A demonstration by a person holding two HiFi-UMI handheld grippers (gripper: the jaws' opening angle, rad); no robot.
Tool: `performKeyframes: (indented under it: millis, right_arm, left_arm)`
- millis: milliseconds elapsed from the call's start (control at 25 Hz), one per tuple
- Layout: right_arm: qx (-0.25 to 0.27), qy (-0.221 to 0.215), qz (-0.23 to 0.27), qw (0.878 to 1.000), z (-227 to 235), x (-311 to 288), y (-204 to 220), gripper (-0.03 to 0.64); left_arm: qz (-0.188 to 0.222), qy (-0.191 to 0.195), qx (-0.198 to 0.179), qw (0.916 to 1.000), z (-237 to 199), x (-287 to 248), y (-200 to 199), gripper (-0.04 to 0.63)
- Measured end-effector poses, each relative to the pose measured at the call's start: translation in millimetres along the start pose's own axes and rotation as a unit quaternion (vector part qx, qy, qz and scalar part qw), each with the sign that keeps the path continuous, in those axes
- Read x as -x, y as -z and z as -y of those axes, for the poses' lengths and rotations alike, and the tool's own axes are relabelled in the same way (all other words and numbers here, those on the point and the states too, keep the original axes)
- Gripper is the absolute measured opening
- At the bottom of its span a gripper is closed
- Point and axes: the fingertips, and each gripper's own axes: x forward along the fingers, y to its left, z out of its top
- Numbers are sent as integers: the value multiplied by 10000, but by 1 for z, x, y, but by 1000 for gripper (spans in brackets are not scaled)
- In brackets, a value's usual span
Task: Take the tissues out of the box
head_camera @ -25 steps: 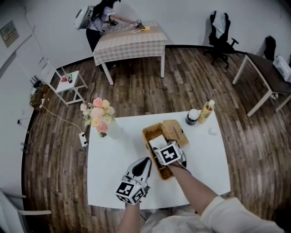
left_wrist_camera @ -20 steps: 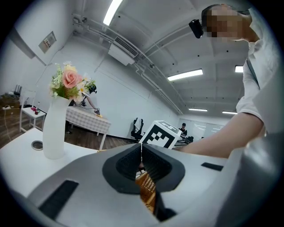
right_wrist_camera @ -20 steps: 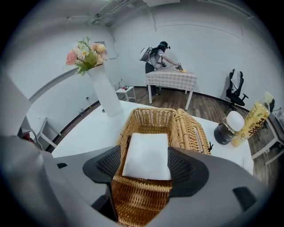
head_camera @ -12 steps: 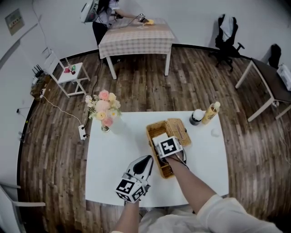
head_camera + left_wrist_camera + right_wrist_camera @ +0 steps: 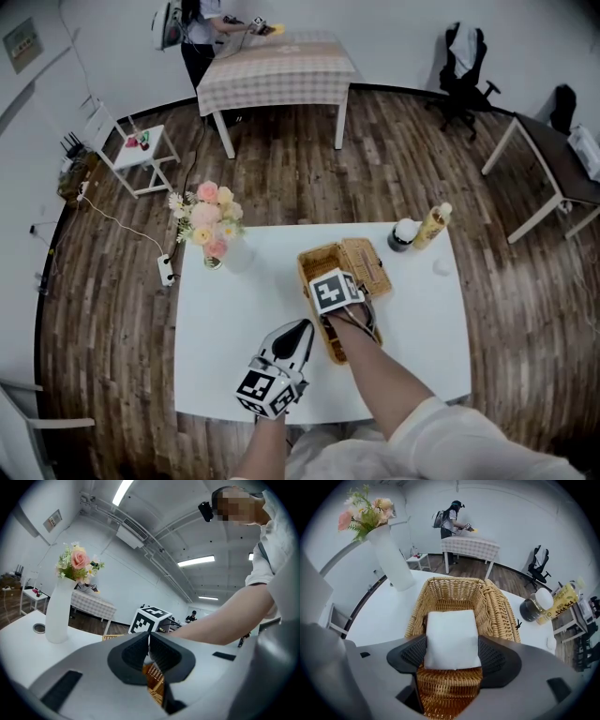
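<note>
Tissue pack [image 5: 451, 637]: one, white, soft-sided, squarish and pillow-like, with smooth, unwrinkled faces. It lies flat on the floor of the wicker basket [image 5: 450, 591], at the lower centre of the right gripper view. The basket's lid [image 5: 499, 609] is folded open toward frame right, and the basket stands on the white table [image 5: 234, 337].

Right gripper [image 5: 453, 654]: pointed steeply down into the basket. Its jaws have just been opening and stand wide apart, straddling the pack. The pads sit at the pack's two sides, but nothing shows it being squeezed, so nothing is grasped yet.

Left gripper [image 5: 149, 645]: jaws clenched together with nothing between them, level above the table at the lower left of the head view. It is near the basket, and no contact is evident.

Hazards, as judged:
- The pack looks soft. A pinch at its edges could buckle it or let it slide out on the lift.
- The jaws work close to the wicker walls. A tip could snag the weave and close on basket rather than pack.
- Nothing steadies the basket, so it may shift or rise with a snug pack.
- The vase [image 5: 391, 557], upper left, and the bottle [image 5: 560, 603], right, stand well clear.
</note>
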Motion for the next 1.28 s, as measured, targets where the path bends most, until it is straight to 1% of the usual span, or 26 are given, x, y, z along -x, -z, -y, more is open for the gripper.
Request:
performKeyframes:
  millis: [80,200,280,480,600,680,760,880,1120,1200,1280]
  right_arm:
    - [-36,-24,159,9999,-1,2,2,344]
    - [131,-100,323,9993,-4,2,8,344]
    - [250,-112,311,9991,-5,1,10,344]
    - [353,-6,143,9993,-2,-3,9,342]
    - [496,44,130,9987,-2,-4,7,344]
    - [500,61,117,9987,-2,-4,7,342]
    - [460,27,103,9989,-1,-3,8,328]
    - [375,-43,81,9993,2,-3,13,288]
    - [481,-80,218,9986,9,2,18,235]
    - [353,-241,247,9988,5,4,23,225]
    - [228,-493,475,9974,-2,6,23,222]
  left_arm:
    - [-6,-3,1,10000,0,1,2,2]
    - [-18,-9,5,10000,-1,2,3,2]
    - [-14,-8,16,10000,-3,1,3,2]
    - [3,-36,85,10000,-3,0,5,2]
    - [-7,-76,118,9999,-4,3,8,2]
    - [-10,-90,134,9999,-4,4,10,2]
    - [-8,-85,136,9999,-3,4,10,2]
    - [-3,-81,133,9999,-1,3,8,2]
    - [37,-26,138,9999,4,2,9,2]
    - [43,-48,154,9999,4,4,9,2]
    - [50,-80,170,9998,3,5,10,2]
